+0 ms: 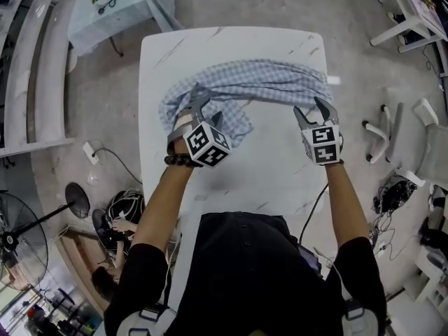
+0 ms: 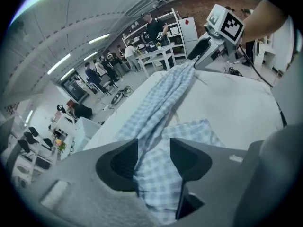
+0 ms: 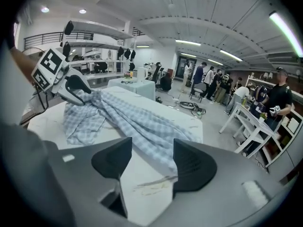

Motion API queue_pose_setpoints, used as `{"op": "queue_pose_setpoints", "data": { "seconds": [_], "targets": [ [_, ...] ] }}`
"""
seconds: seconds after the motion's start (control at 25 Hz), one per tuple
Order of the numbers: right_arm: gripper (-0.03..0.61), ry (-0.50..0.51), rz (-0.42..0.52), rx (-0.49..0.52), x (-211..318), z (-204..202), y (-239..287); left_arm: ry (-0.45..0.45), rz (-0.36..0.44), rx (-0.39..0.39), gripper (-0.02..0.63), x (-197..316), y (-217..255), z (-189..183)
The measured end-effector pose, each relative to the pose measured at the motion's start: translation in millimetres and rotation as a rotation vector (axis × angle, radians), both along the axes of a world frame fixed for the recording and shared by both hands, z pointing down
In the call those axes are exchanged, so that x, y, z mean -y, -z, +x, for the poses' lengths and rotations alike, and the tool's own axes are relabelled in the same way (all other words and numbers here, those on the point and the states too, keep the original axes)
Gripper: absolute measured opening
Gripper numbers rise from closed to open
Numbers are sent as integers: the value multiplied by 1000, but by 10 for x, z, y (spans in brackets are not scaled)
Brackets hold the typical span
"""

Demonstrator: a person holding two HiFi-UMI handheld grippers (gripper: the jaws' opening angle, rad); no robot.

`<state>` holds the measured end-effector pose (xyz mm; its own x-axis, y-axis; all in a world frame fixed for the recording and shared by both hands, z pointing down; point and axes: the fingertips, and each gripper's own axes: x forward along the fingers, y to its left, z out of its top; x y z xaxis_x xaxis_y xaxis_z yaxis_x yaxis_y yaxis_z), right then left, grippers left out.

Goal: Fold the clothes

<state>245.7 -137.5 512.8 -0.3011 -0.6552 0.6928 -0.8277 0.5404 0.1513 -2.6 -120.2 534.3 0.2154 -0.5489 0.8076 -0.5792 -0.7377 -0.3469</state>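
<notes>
White marble-patterned table in a busy workshop, seen from above. On it lies a blue-and-white checked cloth garment, bunched into a long rumpled band that runs from one hand-held gripper to the other.

The left gripper points down into the band's wider end. Its jaws stand part-way apart, with checked cloth lying between and under them, not pinched.

The right gripper has its jaws wide apart over mostly bare tabletop. The garment's narrow end lies just ahead of them, beside one jaw, and close to the table's edge.

Folding has likely not begun, as the garment is not yet spread flat.

Risks:
- If the left jaws close here, they may catch several bunched layers, and any fold would come out crooked.
- The right jaws may close beside the cloth, or nip only its tip, which could slip.
- A pull toward the right gripper could drag that end off the table.

Grey floor surrounds the table.
</notes>
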Motion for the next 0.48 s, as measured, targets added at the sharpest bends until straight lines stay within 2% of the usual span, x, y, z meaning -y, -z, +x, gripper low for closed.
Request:
{"op": "queue_pose_setpoints", "data": {
  "seconds": [0.08, 0.2, 0.24, 0.32, 0.48],
  "targets": [
    [265, 44, -22, -5, -80, -123, -88, 7, -76, -39, 222, -194, -167, 143],
    [264, 94, -55, -6, -185, -289, -198, 15, -168, -45, 233, -438, -449, 271],
    [261, 104, -61, -3, -207, -335, -213, 15, -195, -46, 255, -500, -521, 307],
    [258, 115, -67, 6, -228, -412, -217, 13, -236, -61, 288, -578, -610, 389],
    [251, 121, -79, 18, -259, -504, -235, 29, -302, -113, 288, -648, -714, 525]
  ]
}}
